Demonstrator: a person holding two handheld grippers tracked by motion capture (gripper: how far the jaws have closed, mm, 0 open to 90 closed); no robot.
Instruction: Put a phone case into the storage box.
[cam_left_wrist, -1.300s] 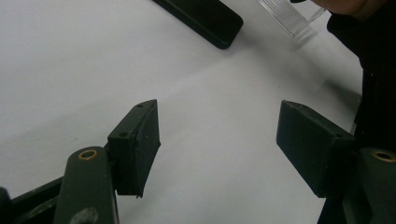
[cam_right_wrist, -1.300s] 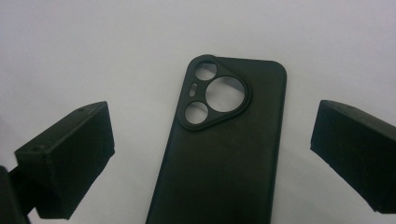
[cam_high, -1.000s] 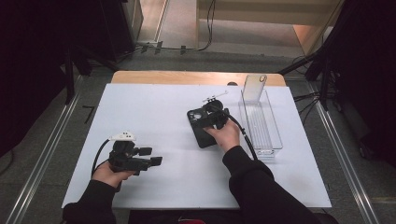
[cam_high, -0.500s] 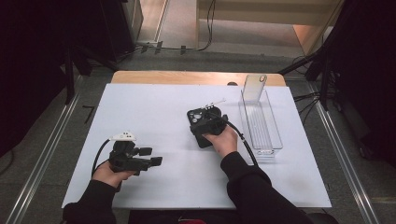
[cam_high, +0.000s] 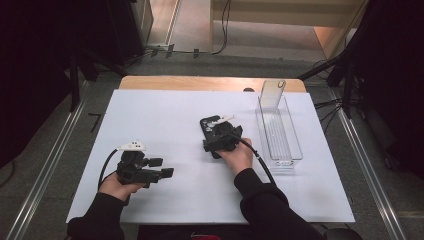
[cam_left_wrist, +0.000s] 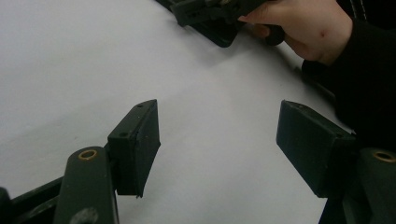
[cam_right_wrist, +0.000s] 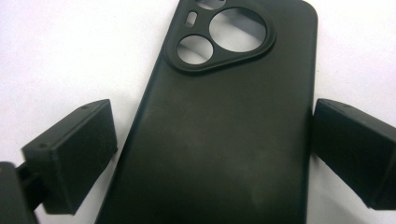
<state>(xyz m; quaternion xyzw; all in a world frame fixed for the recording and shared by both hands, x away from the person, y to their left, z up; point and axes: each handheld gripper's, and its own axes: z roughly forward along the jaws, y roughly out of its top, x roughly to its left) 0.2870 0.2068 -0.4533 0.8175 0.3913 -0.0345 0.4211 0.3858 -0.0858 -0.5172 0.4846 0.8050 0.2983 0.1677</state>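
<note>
A black phone case (cam_right_wrist: 224, 140) lies back up on the white table, its camera cut-outs at the far end; in the high view its far end (cam_high: 207, 124) shows past the right hand. My right gripper (cam_right_wrist: 215, 130) straddles it low over the table. The left pad (cam_right_wrist: 74, 149) stands apart from the case's edge and the right pad (cam_right_wrist: 355, 149) sits close against the other edge. In the high view my right gripper (cam_high: 216, 134) is at mid-table. My left gripper (cam_high: 165, 167) rests at the front left, open, with only bare table between its pads (cam_left_wrist: 135, 144).
A clear plastic box (cam_high: 280, 132) stands lengthwise at the right of the white table (cam_high: 150, 115), a hand's width from the right gripper. In the left gripper view the right hand (cam_left_wrist: 303, 28) and its gripper show at the top.
The right hand has come down and a little toward the person, over the phone case. The left hand and its gripper have stayed where they were.
</note>
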